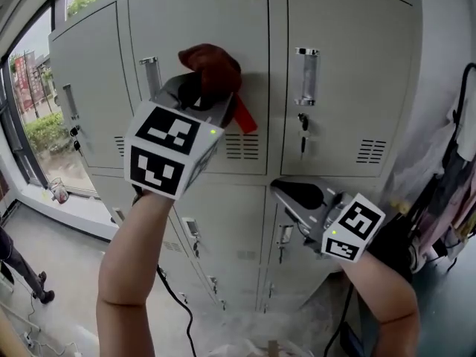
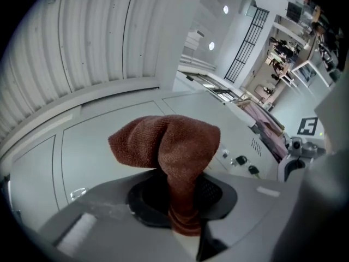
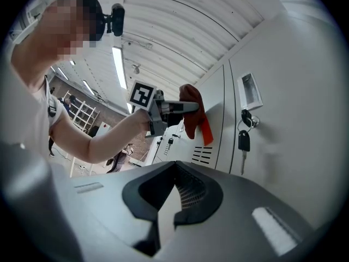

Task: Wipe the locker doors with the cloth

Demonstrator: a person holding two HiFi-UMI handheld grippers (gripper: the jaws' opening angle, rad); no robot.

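Observation:
A brown-red cloth [image 1: 212, 69] with a red tag [image 1: 245, 117] is pinched in my left gripper [image 1: 204, 95], which is shut on it. The cloth is held up against the upper middle locker door [image 1: 201, 21], between its handle [image 1: 150, 73] and its vent slots. In the left gripper view the cloth [image 2: 169, 143] bunches out above the left gripper [image 2: 180, 201]. My right gripper [image 1: 286, 192] hangs lower, in front of the lower right locker door [image 1: 297, 266], shut with nothing in it. The right gripper view shows the right gripper [image 3: 169, 201], with the cloth [image 3: 191, 111] farther off.
The upper right door [image 1: 349, 36] has a handle [image 1: 306, 76] and keys [image 1: 303, 129] hanging in its lock. A window [image 1: 37, 117] is at the left. Hanging bags and clothes [image 1: 446, 192] crowd the right. A black cable [image 1: 175, 296] trails down; a person's legs [image 1: 22, 270] stand lower left.

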